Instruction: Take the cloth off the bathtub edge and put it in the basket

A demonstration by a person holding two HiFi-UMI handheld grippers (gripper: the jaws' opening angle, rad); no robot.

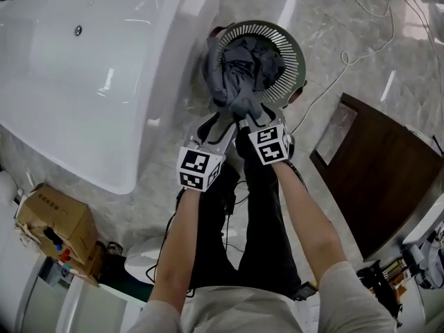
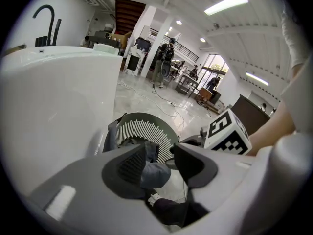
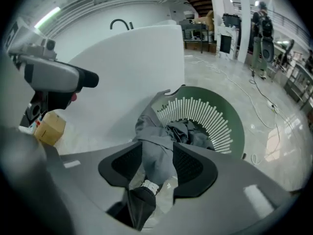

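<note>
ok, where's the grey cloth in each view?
Head view: cloth top centre, heaped in the basket, spilling over its left rim.
Left gripper view: cloth lower centre, seen between the left claw's open jaws.
Right gripper view: cloth centre, pinched in the right claw.
Shared landmark: the slatted round basket beside the white bathtub.

Bright, even indoor light falls from long white ceiling strip lamps [image 2: 226, 4]. Glare streaks the glossy white bathtub [image 1: 90, 61] and the polished pale marble floor [image 1: 326, 26]. Both gripper views bulge strongly and darken toward their rounded corners.
</note>
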